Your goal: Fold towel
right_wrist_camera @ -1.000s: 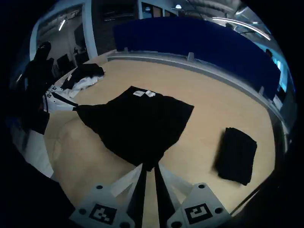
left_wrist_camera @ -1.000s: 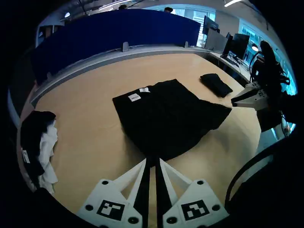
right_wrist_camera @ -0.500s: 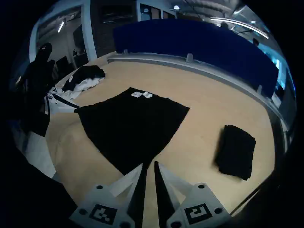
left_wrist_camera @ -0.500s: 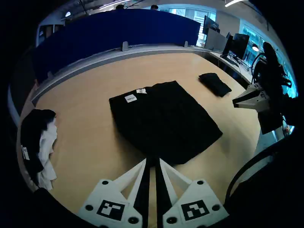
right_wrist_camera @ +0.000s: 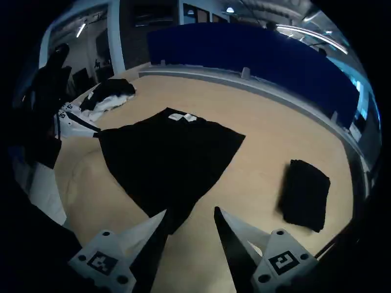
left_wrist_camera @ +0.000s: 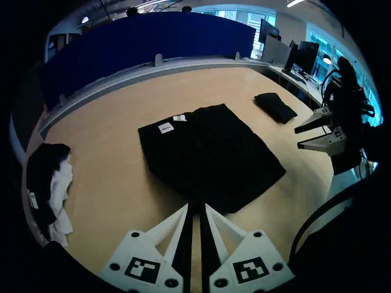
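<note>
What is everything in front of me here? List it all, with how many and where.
flat black fabric towel: one, black with white tags, spread mid-table
small folded black cloth: one, black, far right of the table
heap of black and white cloths: one, table's left edge
light wooden table: one, tan
blue partition screen: one, dark blue, along the far edge
computer monitors: several, dark, back right
left claw: one, white, shut on the towel's corner
right claw: one, white, open at the towel's edge
</note>
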{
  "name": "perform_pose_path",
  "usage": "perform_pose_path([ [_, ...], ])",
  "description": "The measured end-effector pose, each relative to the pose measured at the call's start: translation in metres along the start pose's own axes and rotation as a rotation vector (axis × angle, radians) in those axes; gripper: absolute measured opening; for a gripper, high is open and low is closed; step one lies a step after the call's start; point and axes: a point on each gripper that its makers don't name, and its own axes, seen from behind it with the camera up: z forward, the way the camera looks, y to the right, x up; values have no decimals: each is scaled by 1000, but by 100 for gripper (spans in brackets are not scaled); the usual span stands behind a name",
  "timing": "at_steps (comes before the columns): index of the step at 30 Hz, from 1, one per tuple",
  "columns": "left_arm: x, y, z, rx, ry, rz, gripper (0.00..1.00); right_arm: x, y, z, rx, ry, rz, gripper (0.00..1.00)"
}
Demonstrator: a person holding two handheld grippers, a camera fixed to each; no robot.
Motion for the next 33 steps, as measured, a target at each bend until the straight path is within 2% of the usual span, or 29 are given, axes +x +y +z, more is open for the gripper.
perform_pose_path([
  [9, -1, 0, 1, 2, 0, 0, 9, -8, -8, 7, 9, -3, -12, 80],
  [24, -1, -1, 2, 3, 1, 3, 9, -45, -32, 33, 31, -43, 6, 81],
  [33, 1, -2, 3, 4, 4, 2, 9, -59, -39, 41, 27, -61, 7, 80],
])
